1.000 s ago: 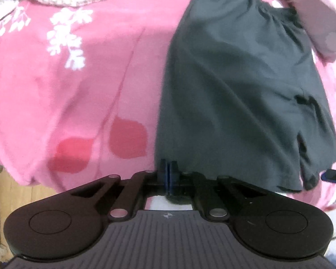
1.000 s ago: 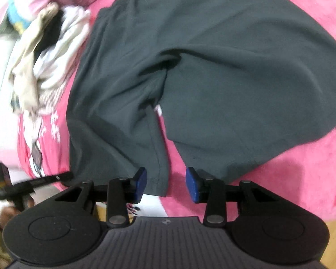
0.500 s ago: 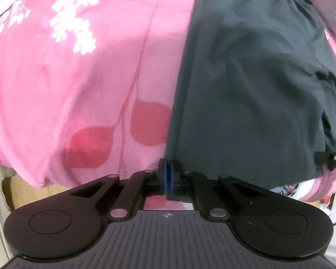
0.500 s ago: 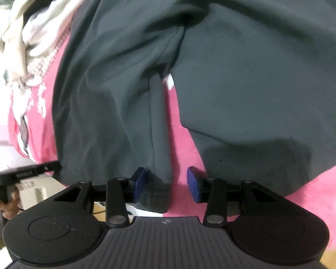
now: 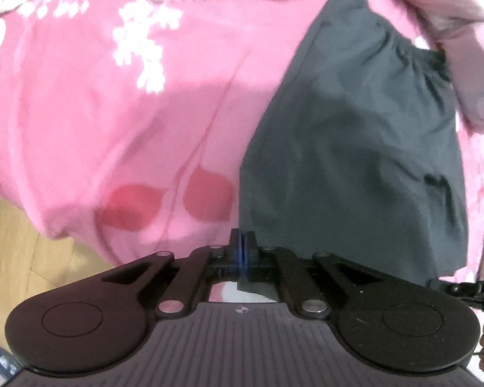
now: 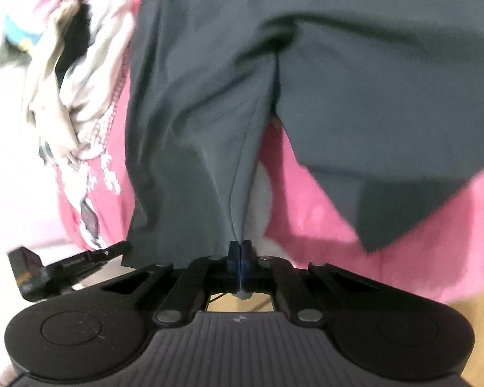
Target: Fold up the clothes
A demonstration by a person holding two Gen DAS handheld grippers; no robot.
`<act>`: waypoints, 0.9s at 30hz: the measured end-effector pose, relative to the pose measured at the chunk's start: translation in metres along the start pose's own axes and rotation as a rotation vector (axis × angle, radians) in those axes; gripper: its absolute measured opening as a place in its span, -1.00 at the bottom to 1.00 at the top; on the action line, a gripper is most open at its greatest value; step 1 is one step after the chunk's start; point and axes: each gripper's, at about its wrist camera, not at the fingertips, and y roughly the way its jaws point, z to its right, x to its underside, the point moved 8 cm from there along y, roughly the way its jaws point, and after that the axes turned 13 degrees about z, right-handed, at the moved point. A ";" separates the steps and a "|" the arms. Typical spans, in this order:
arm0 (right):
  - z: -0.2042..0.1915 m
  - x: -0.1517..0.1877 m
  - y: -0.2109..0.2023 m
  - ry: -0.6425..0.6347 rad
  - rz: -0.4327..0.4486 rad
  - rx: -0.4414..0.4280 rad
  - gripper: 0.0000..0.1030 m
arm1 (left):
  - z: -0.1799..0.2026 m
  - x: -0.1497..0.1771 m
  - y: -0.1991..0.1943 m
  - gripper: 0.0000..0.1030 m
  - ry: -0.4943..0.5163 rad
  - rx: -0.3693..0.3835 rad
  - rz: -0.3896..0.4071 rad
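From your left wrist camera: your left gripper pinches the hem corner of the dark grey shorts, which lie on the pink blanket (cherry print beside them). From your right wrist camera: your right gripper, jaws pressed together, clamps the inner leg seam of the shorts; a pile of pale clothes lies to their left

A pink blanket (white blossoms, red leaves) covers the bed — wooden floor shows below its edge.
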 end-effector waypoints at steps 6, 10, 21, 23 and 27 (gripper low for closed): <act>0.027 0.012 0.022 0.000 -0.050 0.115 -0.99 | -0.023 0.018 0.023 -1.00 0.114 -0.075 -0.089; 0.039 0.013 0.037 0.009 -0.068 0.171 -0.98 | -0.028 0.026 0.040 -1.00 0.188 -0.116 -0.124; 0.047 0.022 0.004 0.053 -0.104 0.230 -0.26 | -0.030 -0.006 0.016 -0.89 0.268 -0.156 -0.059; 0.042 0.018 -0.011 0.025 -0.085 0.256 -0.25 | -0.026 -0.023 0.007 -0.88 0.280 -0.165 -0.008; 0.028 -0.010 -0.050 -0.038 0.062 0.272 -0.26 | 0.004 -0.065 0.001 -0.82 0.327 -0.115 0.097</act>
